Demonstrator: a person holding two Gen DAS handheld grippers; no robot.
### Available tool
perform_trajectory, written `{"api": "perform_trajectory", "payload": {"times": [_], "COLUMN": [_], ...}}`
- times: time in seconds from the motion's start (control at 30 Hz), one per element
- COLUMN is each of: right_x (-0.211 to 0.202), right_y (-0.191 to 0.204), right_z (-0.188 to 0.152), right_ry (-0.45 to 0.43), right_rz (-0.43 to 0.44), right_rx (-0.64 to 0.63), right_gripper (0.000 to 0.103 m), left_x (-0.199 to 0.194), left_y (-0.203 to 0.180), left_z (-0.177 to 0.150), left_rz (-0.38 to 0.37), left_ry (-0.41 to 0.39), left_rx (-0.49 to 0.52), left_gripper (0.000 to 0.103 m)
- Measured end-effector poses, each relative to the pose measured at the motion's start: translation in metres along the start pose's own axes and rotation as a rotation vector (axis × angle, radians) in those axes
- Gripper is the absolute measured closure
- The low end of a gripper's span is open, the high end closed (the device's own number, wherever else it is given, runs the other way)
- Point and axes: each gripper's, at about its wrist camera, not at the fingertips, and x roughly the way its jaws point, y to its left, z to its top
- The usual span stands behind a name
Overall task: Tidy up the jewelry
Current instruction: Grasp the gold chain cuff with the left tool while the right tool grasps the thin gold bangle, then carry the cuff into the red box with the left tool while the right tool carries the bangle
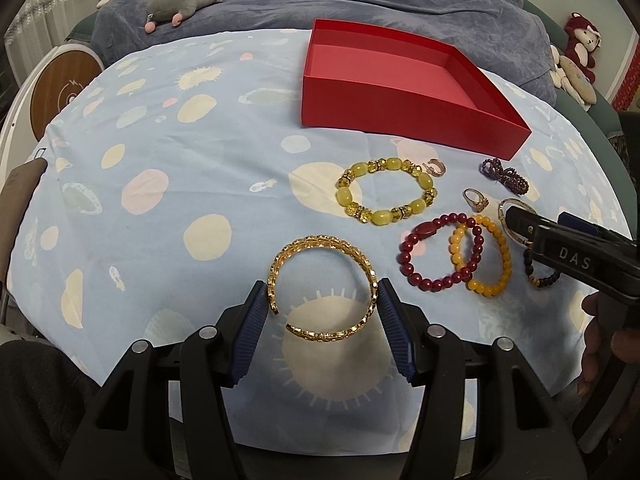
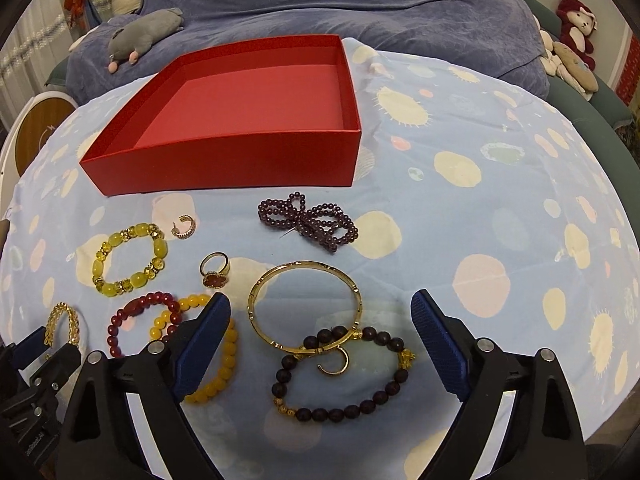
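Bedroom setting: desk draped in pale blue cotton cloth with cream and pink blot prints, rumpled blue-grey plush blanket behind, grey stuffed mole toy on it at far left.

Left to right on the cloth:
- left gripper, ribbed blue pads, clenched on the gold chain-link open cuff bracelet by its two sides; cuff sits low over the cloth, can't tell if it's lifted.
- shallow red matte cardboard box, open top, pinker floor, at the back behind the jewelry.
- yellow-green bracelet of oval jade-like beads and faceted amber crystals, lying flat, with a small gold C-shaped hoop earring just to its right.
- dark red glossy round-bead bracelet overlapping an orange-yellow waxy round-bead bracelet.
- gold ring with a red clover-shaped stone, near the middle.
- purple small-bead strand looped into a bow shape, behind the ring and right of it.
- thin smooth gold hinged bangle resting on a dark brown wooden-bead bracelet with gold spacers; small gold open ring where they cross.
- right gripper, jaws spread wide, released, straddling the bangle and brown bracelet, pads clear of both.
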Motion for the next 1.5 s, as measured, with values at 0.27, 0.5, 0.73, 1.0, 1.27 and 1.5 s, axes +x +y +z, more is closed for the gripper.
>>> {"api": "perform_trajectory", "payload": {"times": [0.27,0.5,0.73,1.0,1.27,1.5], "right_x": [0.005,-0.004,-0.032,-0.047,-0.001,0.061], "right_y": [0.004,0.002,-0.002,-0.003,0.005,0.013], "right_z": [-0.003,-0.005,0.008,0.083,0.181,0.229], "right_ry": [0.006,-0.002,-0.045,-0.122,-0.116,-0.063], "right_rz": [0.031,0.065,0.115,0.165,0.186,0.148], "right_rx": [-0.017,-0.004,0.009,-0.004,-0.008,-0.038], "right_gripper": [0.042,0.043,0.043,0.043,0.043,0.042], "left_x": [0.007,0.006,-0.007,-0.015,0.031,0.097], "left_y": [-0.002,-0.002,0.001,-0.01,-0.033,-0.05], "left_z": [0.003,0.007,0.029,0.114,0.225,0.275], "left_rz": [0.007,0.005,-0.014,-0.05,-0.079,-0.051], "left_ry": [0.015,0.017,-0.007,-0.085,-0.103,-0.057], "left_rx": [0.005,0.003,-0.011,0.038,0.102,0.162], "left_gripper": [0.05,0.05,0.05,0.05,0.05,0.05]}}
